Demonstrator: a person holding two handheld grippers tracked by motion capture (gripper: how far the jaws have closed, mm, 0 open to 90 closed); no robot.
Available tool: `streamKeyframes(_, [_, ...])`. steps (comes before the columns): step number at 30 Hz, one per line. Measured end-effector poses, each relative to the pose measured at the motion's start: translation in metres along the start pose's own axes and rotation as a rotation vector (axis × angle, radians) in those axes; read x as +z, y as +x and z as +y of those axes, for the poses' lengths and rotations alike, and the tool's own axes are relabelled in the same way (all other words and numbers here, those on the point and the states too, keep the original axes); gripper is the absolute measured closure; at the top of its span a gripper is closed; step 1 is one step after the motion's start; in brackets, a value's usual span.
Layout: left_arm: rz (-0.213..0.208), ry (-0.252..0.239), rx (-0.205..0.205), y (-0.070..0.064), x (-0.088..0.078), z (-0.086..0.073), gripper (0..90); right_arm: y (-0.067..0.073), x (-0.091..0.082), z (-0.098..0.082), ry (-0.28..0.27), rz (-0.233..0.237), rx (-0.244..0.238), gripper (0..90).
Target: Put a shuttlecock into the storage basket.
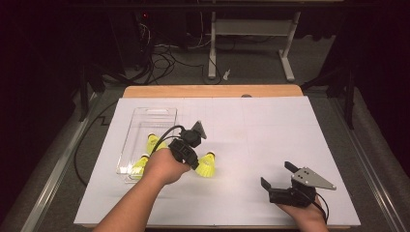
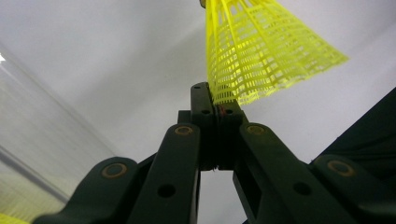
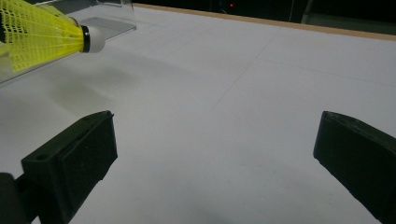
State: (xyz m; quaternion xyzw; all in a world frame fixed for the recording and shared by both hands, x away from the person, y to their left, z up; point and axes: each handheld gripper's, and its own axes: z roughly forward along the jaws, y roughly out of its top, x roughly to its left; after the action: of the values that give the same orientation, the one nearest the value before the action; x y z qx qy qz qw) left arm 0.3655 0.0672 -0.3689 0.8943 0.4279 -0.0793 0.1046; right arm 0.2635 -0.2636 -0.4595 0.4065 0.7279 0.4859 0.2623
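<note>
Shuttlecock [image 2: 261,51], yellow and unlabelled, hangs pinched by its skirt in left gripper [image 2: 215,100]; right gripper [image 3: 215,149] gapes wide, empty.

I've got a table [image 1: 212,91] w/ a wooden top, nearly all covered by a white sheet [image 1: 270,140]. On the sheet, toward the left edge, sits a clear plastic tray [image 1: 145,116] w/ two yellow shuttlecocks [image 1: 153,141] in it. Rest of sheet's bare, faint grid lines across it.
</note>
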Motion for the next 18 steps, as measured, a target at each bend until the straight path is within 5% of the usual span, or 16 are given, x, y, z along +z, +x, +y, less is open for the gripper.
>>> streamKeyframes(18, [0.012, 0.034, 0.0, 0.004, -0.013, -0.001, 89.7, 0.004, 0.001, -0.001, 0.001, 0.035, -0.006, 0.2])
